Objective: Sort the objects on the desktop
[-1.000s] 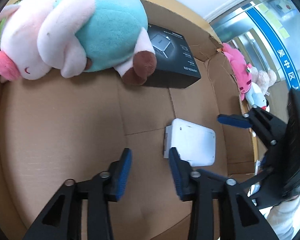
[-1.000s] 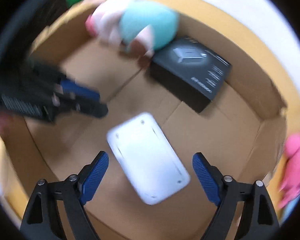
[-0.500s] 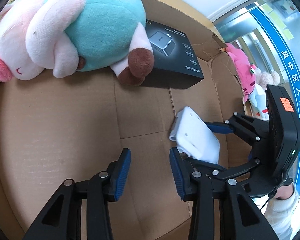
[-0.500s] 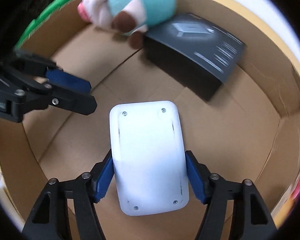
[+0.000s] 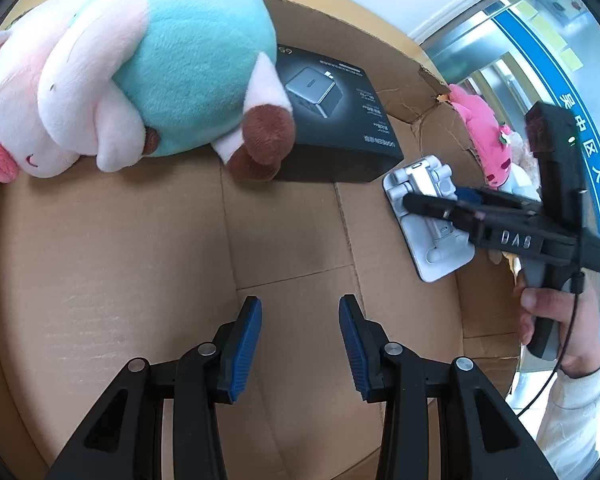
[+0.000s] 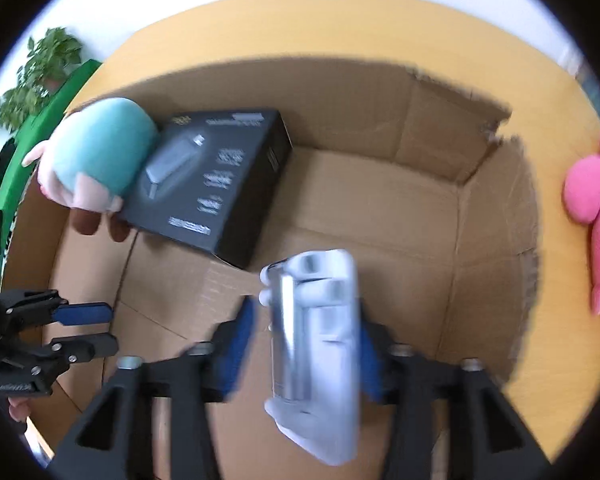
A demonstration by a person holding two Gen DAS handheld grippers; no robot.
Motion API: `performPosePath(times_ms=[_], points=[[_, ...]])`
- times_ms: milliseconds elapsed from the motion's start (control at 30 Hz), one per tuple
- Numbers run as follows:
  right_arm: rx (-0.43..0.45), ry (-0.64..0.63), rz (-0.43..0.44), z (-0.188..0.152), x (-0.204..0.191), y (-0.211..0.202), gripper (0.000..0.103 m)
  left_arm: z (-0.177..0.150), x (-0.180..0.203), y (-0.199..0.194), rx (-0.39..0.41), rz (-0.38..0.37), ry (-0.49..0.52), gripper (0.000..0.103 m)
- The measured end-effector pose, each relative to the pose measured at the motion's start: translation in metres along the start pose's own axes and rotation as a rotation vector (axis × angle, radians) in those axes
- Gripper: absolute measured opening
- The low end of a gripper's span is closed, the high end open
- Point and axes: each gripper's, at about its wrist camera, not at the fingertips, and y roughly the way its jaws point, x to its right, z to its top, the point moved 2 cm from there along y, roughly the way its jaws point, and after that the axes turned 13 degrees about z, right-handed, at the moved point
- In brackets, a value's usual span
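Left wrist view shows your right gripper [image 5: 440,206] now pinching the white stand [image 5: 428,224], which a second ago lay flat and face-down on the floor of the cardboard box [image 5: 140,240]; it is now flipped, hinge side showing, and held at the right of the box, just right of the black carton [image 5: 340,120]. In the right wrist view the stand [image 6: 320,340] sits between the blue pads, tilted and blurred with motion, so you look to be mid-carry; whether it is clear of the cardboard I cannot tell. Your left gripper [image 5: 300,344] hangs spread and empty over the near middle of the box. The plush toy [image 5: 140,80] lies along the far left, its foot against the carton, and a pink plush [image 5: 484,136] waits outside the right wall. My judgement: the grasp has succeeded, so what remains for this item is choosing its spot and setting it down without clipping the carton.
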Motion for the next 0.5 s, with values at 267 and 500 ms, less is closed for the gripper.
performPosePath(times_ms=[267, 500], points=[[0.022, -0.071, -0.076, -0.005, -0.018, 0.001, 0.064, 0.004, 0.002, 0.004, 0.006, -0.011, -0.005, 0.039], [0.078, 0.026, -0.085, 0.03, -0.002, -0.003, 0.064, 0.001, 0.002, -0.004, 0.04, 0.009, 0.0, 0.039]])
